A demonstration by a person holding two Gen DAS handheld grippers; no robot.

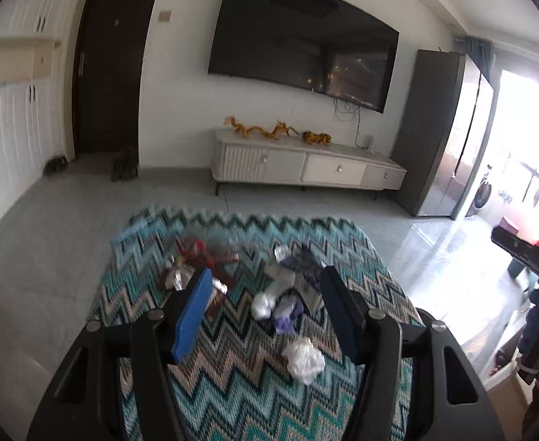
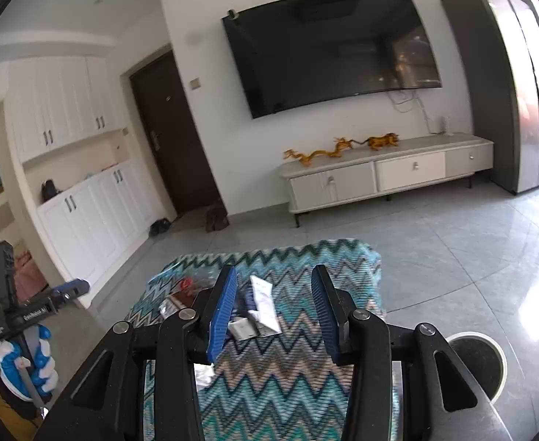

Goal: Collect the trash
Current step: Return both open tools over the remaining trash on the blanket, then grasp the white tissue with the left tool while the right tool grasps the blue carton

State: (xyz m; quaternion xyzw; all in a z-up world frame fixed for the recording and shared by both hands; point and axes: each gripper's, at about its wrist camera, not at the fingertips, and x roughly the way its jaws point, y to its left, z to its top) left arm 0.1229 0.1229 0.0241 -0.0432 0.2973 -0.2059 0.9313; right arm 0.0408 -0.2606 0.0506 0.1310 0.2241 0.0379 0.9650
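Trash lies on a table under a zigzag cloth (image 1: pixel 232 378): a crumpled white tissue (image 1: pixel 303 359), a white and purple wad (image 1: pixel 276 307), grey wrappers (image 1: pixel 298 268) and red and silver wrappers (image 1: pixel 199 261). My left gripper (image 1: pixel 265 312) is open and empty, held above the cloth with the wads between its fingers' lines. My right gripper (image 2: pixel 275 316) is open and empty over the same cloth (image 2: pixel 276 378). White paper packets (image 2: pixel 263 307) and a red wrapper (image 2: pixel 186 283) lie ahead of it.
A round bin with a white rim (image 2: pixel 486 360) stands on the floor right of the table. A low TV cabinet (image 1: pixel 306 165) and a wall TV (image 1: pixel 302 40) are across the tiled floor. The other gripper shows at each view's edge (image 2: pixel 23 308).
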